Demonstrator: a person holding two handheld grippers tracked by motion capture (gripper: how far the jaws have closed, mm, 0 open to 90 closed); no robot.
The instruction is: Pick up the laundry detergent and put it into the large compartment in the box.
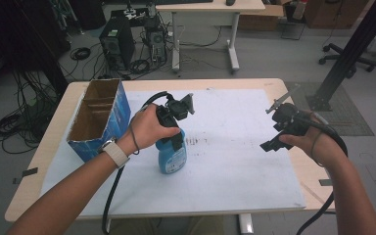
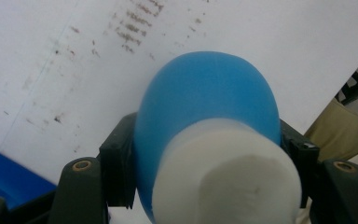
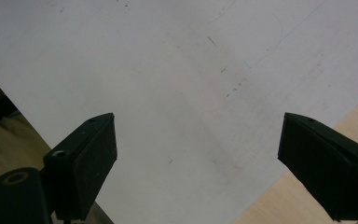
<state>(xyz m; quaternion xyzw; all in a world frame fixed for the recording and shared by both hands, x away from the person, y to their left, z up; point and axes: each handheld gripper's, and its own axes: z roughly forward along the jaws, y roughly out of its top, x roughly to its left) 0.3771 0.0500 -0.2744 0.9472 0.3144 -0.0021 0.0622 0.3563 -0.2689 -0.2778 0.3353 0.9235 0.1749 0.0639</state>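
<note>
The left tool [image 2: 205, 163] was clamped on the blue bottle [image 2: 205, 98], its black jaws pressing the shoulder just below the white cap [image 2: 228, 172], so the grasp looked done. The bottle [image 1: 172, 155] stood upright on the white sheet [image 1: 235, 147] near the middle of the desk [image 1: 54, 147], with nothing yet showing it lifted; carrying it somewhere, perhaps to the open cardboard box [image 1: 100, 117] just beside it, appeared to be what was left. The right tool [image 3: 196, 158] hung over the sheet with its jaws wide apart and nothing between them. In the high view the hand [image 1: 149, 128] covered the bottle's top, so the grip could not be read there. Whether the base touched the sheet was hard to tell, and the box's compartments lay in shadow.
</note>
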